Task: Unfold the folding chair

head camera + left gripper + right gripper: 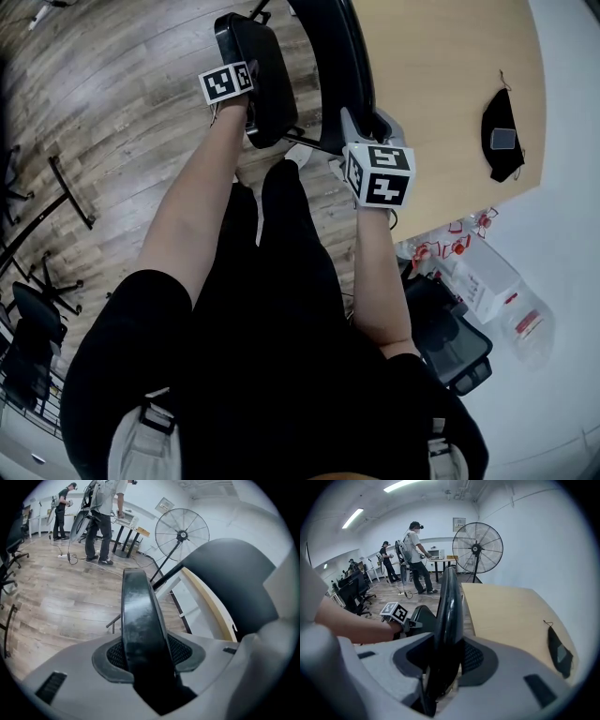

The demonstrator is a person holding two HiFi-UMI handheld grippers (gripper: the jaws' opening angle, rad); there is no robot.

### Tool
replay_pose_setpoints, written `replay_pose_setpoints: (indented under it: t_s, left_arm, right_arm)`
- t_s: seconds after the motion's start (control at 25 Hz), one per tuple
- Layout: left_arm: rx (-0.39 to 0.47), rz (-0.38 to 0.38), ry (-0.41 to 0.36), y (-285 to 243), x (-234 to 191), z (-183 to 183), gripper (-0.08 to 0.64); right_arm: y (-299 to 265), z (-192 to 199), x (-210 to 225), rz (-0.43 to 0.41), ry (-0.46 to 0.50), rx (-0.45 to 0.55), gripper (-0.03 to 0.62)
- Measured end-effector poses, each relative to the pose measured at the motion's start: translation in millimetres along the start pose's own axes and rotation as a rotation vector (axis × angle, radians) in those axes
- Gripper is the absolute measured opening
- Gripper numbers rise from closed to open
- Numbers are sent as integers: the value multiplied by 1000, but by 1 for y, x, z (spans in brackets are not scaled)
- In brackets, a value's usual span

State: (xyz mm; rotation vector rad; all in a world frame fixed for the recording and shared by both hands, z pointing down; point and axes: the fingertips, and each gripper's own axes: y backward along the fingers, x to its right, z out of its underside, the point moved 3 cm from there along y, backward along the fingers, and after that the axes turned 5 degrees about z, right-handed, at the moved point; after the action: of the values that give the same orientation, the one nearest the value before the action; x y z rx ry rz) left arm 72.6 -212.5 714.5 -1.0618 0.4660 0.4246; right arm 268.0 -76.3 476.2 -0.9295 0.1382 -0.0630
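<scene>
The black folding chair stands between the person's legs and the wooden table (450,94). Its seat (267,80) tilts toward the left, and its backrest (342,56) rises beside the table edge. My left gripper (247,94) is shut on the seat's rim; in the left gripper view the seat edge (138,616) runs up between the pads of my left gripper (150,653). My right gripper (361,127) is shut on the backrest, whose thin edge (449,606) passes between the pads of my right gripper (445,663). The left gripper's marker cube (396,613) shows beside the seat (422,618).
A black pouch (503,136) lies on the table. White boxes (483,281) and a black case (455,342) sit on the floor at the right. Office chairs (28,328) stand at the left. A pedestal fan (477,548) and several people (415,557) are farther back.
</scene>
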Motion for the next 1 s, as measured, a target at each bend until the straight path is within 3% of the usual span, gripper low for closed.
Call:
replay_pose_setpoints:
  t_s: [1.0]
  left_arm:
    - [2,261,101,23,-154,26,221]
  right_arm:
    - [-37,25,-12,60,1,-72,163]
